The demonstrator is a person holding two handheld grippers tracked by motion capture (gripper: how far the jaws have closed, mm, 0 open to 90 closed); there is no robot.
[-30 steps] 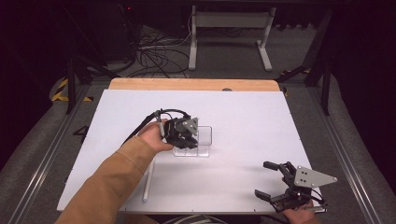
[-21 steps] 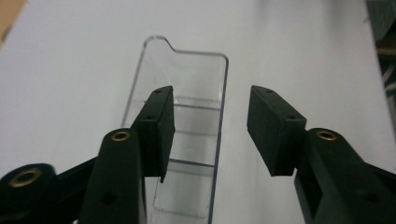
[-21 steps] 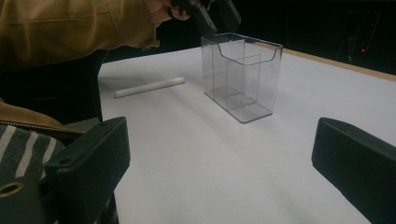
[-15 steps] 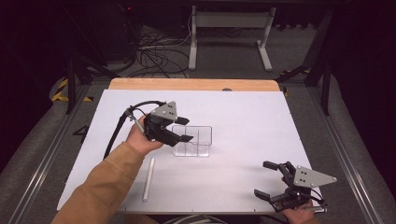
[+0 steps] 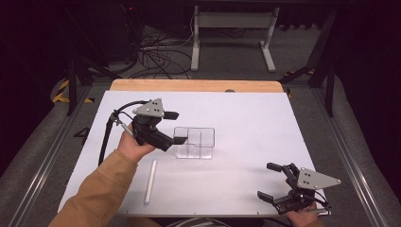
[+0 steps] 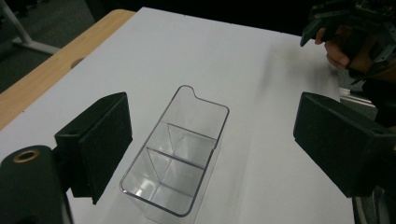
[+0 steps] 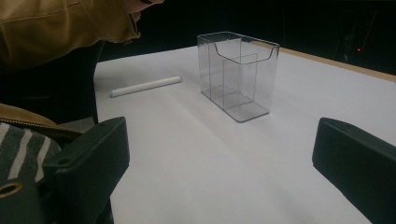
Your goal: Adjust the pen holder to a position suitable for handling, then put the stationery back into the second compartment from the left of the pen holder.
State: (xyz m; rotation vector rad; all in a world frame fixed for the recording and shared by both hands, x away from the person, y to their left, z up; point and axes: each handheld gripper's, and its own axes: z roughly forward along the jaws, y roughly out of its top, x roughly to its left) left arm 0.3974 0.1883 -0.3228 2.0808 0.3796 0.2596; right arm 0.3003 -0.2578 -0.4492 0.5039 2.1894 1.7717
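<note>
Clear divided organizer (image 5: 195, 142) is standing upright just at three o'clock of the left gripper (image 5: 176, 127), whose spread jaws have just been opening, nothing between them.

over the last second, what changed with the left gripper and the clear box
The left gripper, which was closed on the clear divided box, let go: its jaws have just been opening, and it drew back up and to the left, leaving the box standing. The box, the white stick and the open right gripper stayed put.
</note>
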